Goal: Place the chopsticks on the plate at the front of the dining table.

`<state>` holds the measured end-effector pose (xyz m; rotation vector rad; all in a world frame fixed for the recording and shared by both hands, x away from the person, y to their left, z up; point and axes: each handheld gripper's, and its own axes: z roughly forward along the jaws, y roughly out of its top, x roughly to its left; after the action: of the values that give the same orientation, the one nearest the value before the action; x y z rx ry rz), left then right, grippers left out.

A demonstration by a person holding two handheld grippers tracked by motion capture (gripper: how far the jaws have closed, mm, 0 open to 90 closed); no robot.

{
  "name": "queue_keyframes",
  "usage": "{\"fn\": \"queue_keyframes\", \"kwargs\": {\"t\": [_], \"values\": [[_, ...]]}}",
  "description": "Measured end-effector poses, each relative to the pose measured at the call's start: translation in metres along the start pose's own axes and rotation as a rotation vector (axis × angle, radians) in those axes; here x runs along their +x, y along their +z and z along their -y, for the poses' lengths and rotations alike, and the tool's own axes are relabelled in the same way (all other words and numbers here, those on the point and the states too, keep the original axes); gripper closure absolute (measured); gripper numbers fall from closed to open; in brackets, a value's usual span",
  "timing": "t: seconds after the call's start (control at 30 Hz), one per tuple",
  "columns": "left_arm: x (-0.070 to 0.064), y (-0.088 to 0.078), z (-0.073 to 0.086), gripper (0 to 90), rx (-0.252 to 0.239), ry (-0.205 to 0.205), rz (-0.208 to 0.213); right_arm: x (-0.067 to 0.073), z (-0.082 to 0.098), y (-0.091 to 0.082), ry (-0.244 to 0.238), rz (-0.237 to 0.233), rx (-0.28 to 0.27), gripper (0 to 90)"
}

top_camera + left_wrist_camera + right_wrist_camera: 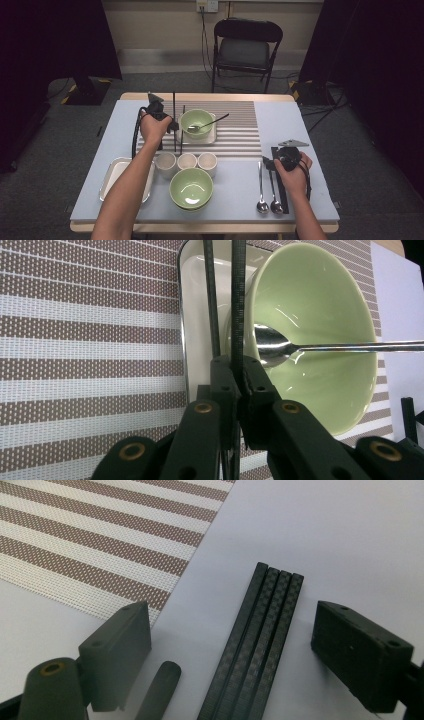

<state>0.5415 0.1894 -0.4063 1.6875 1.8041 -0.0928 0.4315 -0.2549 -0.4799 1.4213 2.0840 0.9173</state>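
Far left, left tool (pixel 172 127) clamped on chopsticks (pixel 224 300) by bowl (pixel 320 335); right tool (pixel 250 645) apart over remaining chopsticks (pixel 260 645).

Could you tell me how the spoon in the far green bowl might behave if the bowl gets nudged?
The spoon looks like polished metal, so probably slippery. Its handle overhangs the bowl rim, so it may pivot or slide out. The bowl looks like glazed ceramic on a white tray; it could skid.

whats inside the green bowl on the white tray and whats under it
Inside the green bowl lies a spoon, its head in the bowl and its handle out over the rim. Under the bowl is the white tray; the tray's middle is covered by the bowl.
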Motion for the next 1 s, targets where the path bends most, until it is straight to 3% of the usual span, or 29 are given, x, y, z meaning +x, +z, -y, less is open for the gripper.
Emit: {"fn": "queue_keyframes", "kwargs": {"t": [0.27, 0.3, 0.4, 0.53, 0.63, 0.67, 0.83, 1.0], "values": [[0.005, 0.005, 0.003, 86.3, 0.004, -0.012, 0.004, 0.000, 0.000, 0.000, 0.000, 0.000, 0.000, 15.1], [0.007, 0.005, 0.003, 86.4, 0.015, 0.000, -0.002, 0.000, 0.000, 0.000, 0.000, 0.000, 0.000, 15.1], [0.007, 0.008, 0.004, 86.3, -0.003, -0.029, -0.003, 0.000, 0.000, 0.000, -0.001, 0.000, 0.000, 15.1], [0.009, 0.008, 0.005, 86.3, 0.003, -0.028, -0.001, 0.000, 0.000, 0.000, -0.002, 0.000, 0.000, 15.1], [0.011, 0.008, 0.005, 86.3, 0.024, 0.004, 0.000, 0.000, 0.000, 0.000, -0.002, 0.000, 0.000, 15.1], [0.009, 0.009, 0.005, 86.3, 0.014, -0.018, 0.003, 0.000, 0.000, 0.000, -0.002, 0.001, -0.001, 15.1], [0.010, 0.010, 0.006, 86.3, 0.023, -0.005, -0.008, 0.000, 0.000, 0.000, -0.003, 0.000, -0.001, 15.1], [0.008, 0.012, 0.006, 86.2, 0.014, -0.019, -0.001, 0.000, 0.000, 0.000, -0.001, 0.000, -0.001, 15.1]]}}
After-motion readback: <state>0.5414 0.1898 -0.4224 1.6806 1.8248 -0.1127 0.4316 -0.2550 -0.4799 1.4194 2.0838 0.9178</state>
